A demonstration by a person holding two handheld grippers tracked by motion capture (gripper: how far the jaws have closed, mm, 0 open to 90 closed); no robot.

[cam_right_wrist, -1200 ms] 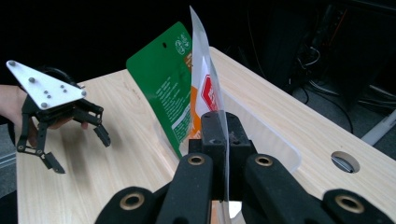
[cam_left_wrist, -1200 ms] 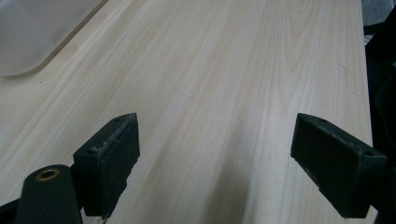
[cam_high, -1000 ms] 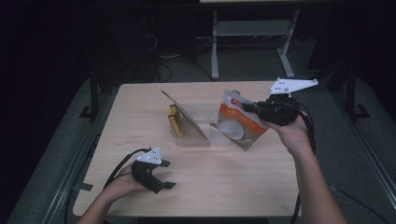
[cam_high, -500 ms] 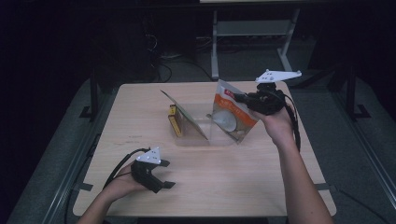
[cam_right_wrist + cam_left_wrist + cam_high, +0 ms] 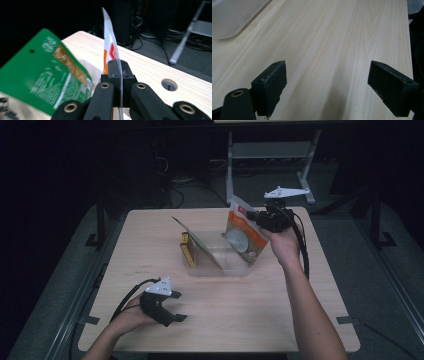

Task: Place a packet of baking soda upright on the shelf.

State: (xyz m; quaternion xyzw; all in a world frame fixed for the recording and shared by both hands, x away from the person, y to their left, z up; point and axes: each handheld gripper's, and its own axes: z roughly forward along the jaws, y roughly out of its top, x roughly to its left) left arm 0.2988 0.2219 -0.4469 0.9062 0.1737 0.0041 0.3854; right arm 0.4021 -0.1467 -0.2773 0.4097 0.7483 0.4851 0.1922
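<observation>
An orange and white pouch (image 5: pixel 244 233) with a round picture on its face hangs upright over the right end of a clear plastic bin (image 5: pixel 235 268) at mid table. My right gripper (image 5: pixel 253 216) is shut on the pouch's top edge (image 5: pixel 110 51), the thin film pinched between both jaws. A green pouch (image 5: pixel 48 80) leans in the bin's left part, seen edge-on as a tan sheet (image 5: pixel 198 241) from above. My left gripper (image 5: pixel 171 316) rests on the table near the front left, jaws wide open (image 5: pixel 327 85) with bare wood between them.
A yellow packet (image 5: pixel 187 251) stands against the bin's left side. The bin's rounded corner (image 5: pixel 229 20) lies ahead of my left gripper. A cable hole (image 5: pixel 169 84) sits in the tabletop (image 5: pixel 150 245). A metal stand (image 5: pixel 270 155) is behind the table.
My right gripper has carried the orange pouch left and toward the far side, from beside the bin to over its right end. The left hand has stayed still.
</observation>
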